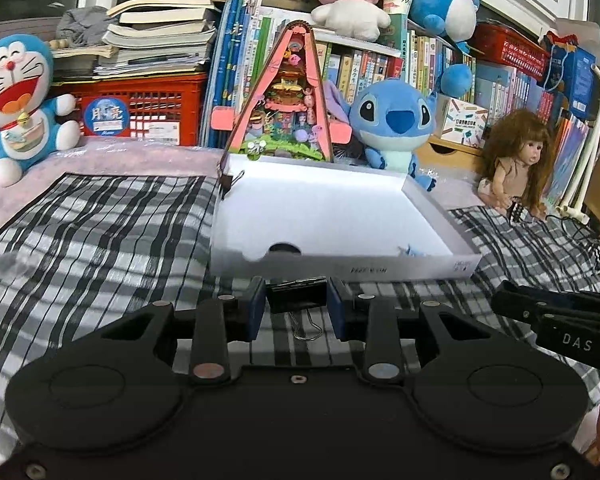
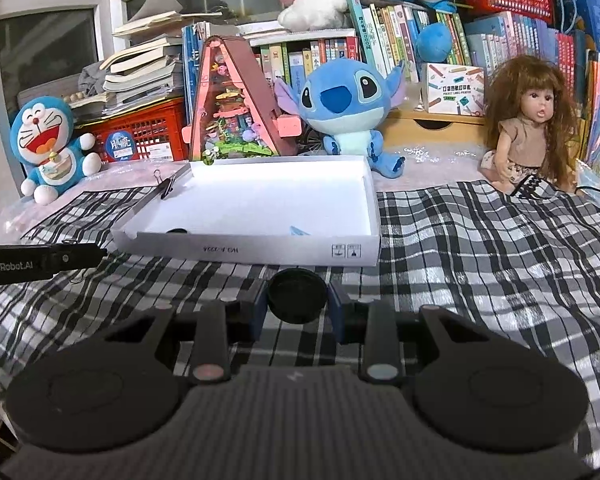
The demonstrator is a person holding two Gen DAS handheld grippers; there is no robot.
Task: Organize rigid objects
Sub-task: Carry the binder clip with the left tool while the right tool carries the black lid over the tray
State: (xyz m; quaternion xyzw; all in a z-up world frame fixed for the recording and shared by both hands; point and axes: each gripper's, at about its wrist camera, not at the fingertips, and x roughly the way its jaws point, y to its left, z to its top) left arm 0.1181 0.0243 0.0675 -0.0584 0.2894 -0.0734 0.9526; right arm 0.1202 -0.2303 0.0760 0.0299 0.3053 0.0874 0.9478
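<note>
Both grippers hold small black items just near of the white box point(image 1: 380, 270).

Left gripper point(image 1: 296, 304) pinches a binder clip point(image 1: 297, 295) – long axis left-right, wire handles pointing near; right gripper point(image 2: 298, 304) clamps a round cap point(image 2: 297, 295). Readable: "DAS", "GenRobot.AI".

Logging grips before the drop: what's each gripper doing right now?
Left gripper: shut on black binder clip.
Right gripper: shut on round black lid.

Black binder clip point(image 1: 296, 294), wire handles hanging down, and round black cap point(image 2: 297, 295), each pinched above checked cloth before the white box point(image 2: 236, 254)
</note>
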